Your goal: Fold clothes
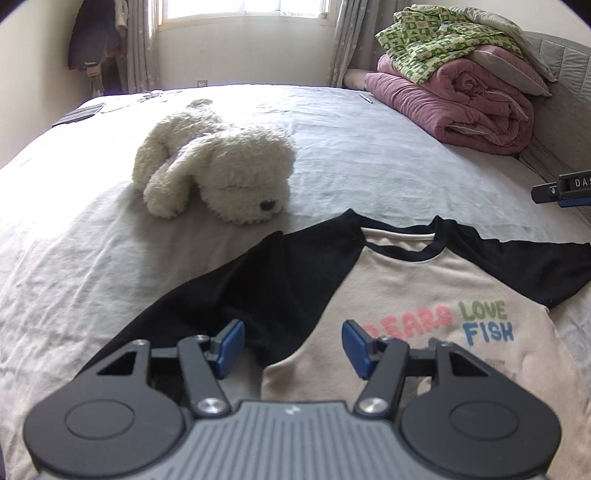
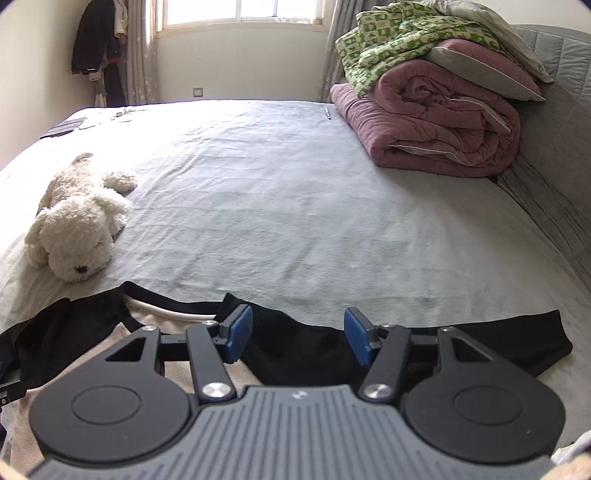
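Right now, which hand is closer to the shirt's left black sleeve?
Left. The left gripper hangs open over that sleeve; the right gripper is over the other sleeve.

Light source: daylight from the window [image 1: 243, 7] in the far wall.
Brightness: strong; the room is well lit.
Glare: the bed sheet [image 1: 74, 206] is washed out along the bed's left edge and far left corner, in both views.
Shadows: soft; a faint one lies under the plush dog [image 2: 79, 221].
Sharpness: mostly clear; the print on the shirt [image 1: 424, 295] is slightly soft.
Distortion: fisheye; the bed's edges curve and the picture corners go dark.
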